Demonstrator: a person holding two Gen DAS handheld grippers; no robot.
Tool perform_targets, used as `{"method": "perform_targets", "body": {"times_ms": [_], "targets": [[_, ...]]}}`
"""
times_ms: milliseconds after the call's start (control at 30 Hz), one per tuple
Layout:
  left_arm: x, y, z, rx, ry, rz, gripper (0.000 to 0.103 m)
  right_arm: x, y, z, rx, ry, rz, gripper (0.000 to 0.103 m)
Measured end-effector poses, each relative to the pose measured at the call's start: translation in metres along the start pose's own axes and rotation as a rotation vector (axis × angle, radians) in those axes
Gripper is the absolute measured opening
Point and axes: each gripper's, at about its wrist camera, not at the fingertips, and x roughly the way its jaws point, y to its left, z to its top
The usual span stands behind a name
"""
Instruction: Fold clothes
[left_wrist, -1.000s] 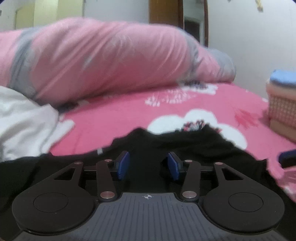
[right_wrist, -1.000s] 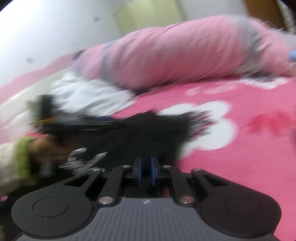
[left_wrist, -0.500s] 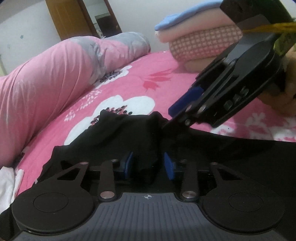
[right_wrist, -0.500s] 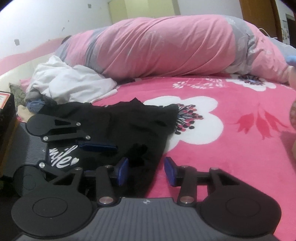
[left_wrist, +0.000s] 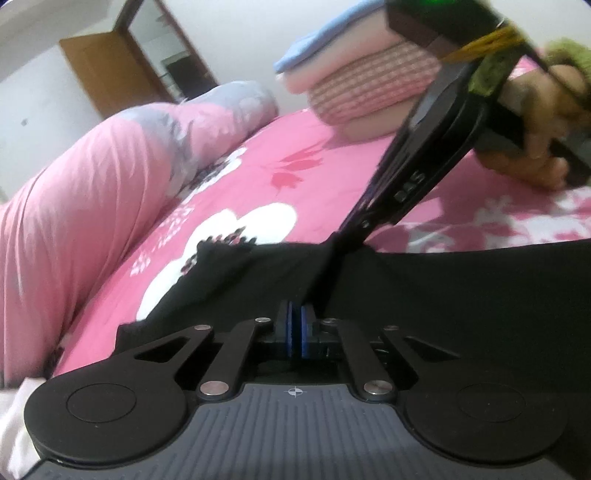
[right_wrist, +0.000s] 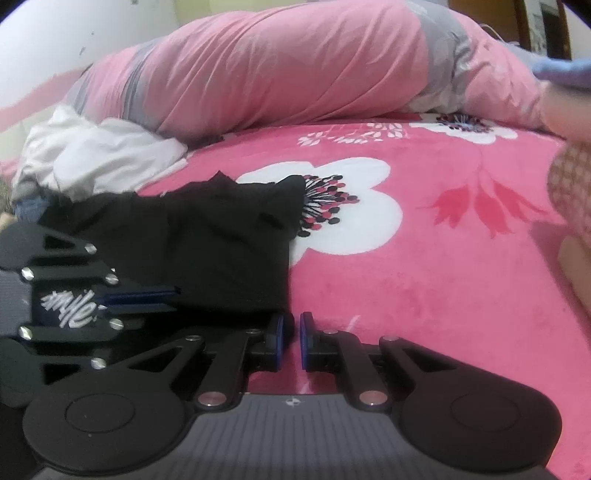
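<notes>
Our left hand-held gripper (left_wrist: 295, 328) pinches the black shirt (left_wrist: 424, 288); the right hand-held gripper (right_wrist: 291, 334), just closing, must bite cloth.

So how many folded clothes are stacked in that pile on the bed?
3, as far as shows: a blue one on top, a pale pink one beneath, a checked pink one under those. Others may be hidden.

Black shirt (right_wrist: 221, 236) with white lettering, on a hot-pink blanket (right_wrist: 424, 280) with big white flowers. At 12 o'clock there's a pink-and-grey bolster (right_wrist: 295, 70).
</notes>
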Motion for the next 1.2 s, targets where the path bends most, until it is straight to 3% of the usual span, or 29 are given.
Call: {"method": "perform_targets", "body": {"times_ms": [200, 433, 667, 767, 800, 867, 900, 933, 1067, 1200], "targets": [[0.002, -0.012, -0.005, 0.089, 0.057, -0.060, 0.002, 0.001, -0.001, 0.000, 0.000, 0.010, 0.007, 0.009], [0.002, -0.002, 0.003, 0.020, 0.085, -0.110, 0.002, -0.015, -0.004, 0.002, -0.006, 0.018, 0.048, 0.014], [0.002, -0.002, 0.005, 0.011, 0.094, -0.120, 0.003, -0.048, -0.003, 0.011, 0.028, -0.169, 0.151, 0.014], [0.000, -0.003, 0.007, 0.013, 0.104, -0.133, 0.004, -0.025, 0.004, 0.010, 0.042, -0.122, 0.136, 0.014], [-0.001, -0.001, 0.009, 0.015, 0.109, -0.134, 0.007, -0.016, 0.004, 0.008, 0.053, -0.095, 0.136, 0.014], [-0.003, 0.003, 0.012, 0.020, 0.118, -0.134, 0.026, 0.004, -0.002, 0.001, 0.071, 0.008, 0.140, 0.013], [-0.006, 0.009, 0.015, 0.022, 0.109, -0.106, 0.043, 0.007, -0.006, -0.002, 0.083, 0.028, 0.155, 0.013], [-0.010, 0.016, 0.019, 0.007, 0.089, -0.070, 0.053, 0.006, -0.010, -0.002, 0.096, 0.027, 0.172, 0.013], [-0.004, 0.063, 0.042, -0.198, 0.053, 0.037, 0.071, 0.003, -0.014, -0.004, 0.106, 0.035, 0.193, 0.013], [0.040, 0.113, 0.057, -0.494, 0.079, 0.077, 0.072, 0.002, -0.005, -0.008, 0.055, 0.023, 0.164, 0.013]]}}
